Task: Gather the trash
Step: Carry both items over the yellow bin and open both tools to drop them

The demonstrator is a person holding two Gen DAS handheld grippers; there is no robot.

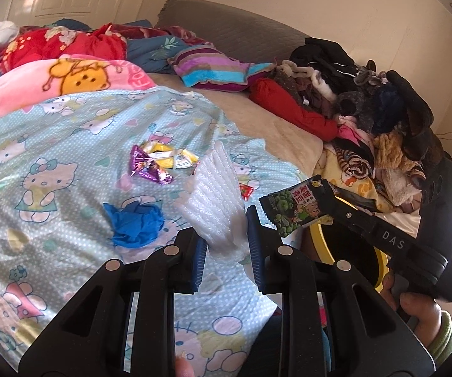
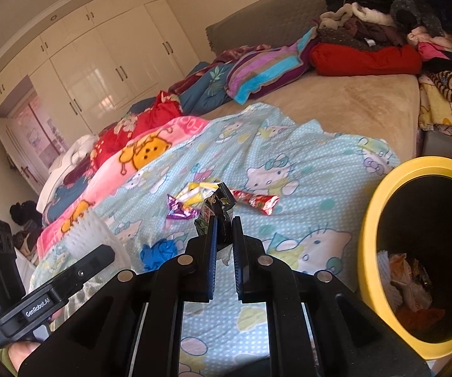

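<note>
1. While your right gripper (image 2: 224,235) stands nearly closed on a dark snack packet (image 2: 218,210), the yellow bin (image 2: 367,220) lies to its right and a little below, mouth tilted toward you. The right hand is the nearer one to it.
2. The packet stands upright between the pads, long axis along the fingers.
3. Your left gripper (image 1: 226,242) is partly open around a white foam sheet (image 1: 216,194); the sheet touches the right pad, though whether the grip is firm I cannot tell. The foam runs forward and up from the tips. The bin is farther from this hand, past the right gripper.
4. Count still on the bedcover (image 1: 68,144), ahead of both tools: one blue crumple (image 1: 135,223), one purple wrapper (image 1: 146,165), one yellow wrapper (image 1: 171,155), one red wrapper (image 2: 256,202). Held: two. The bin holds several pieces already; number unclear.
</note>
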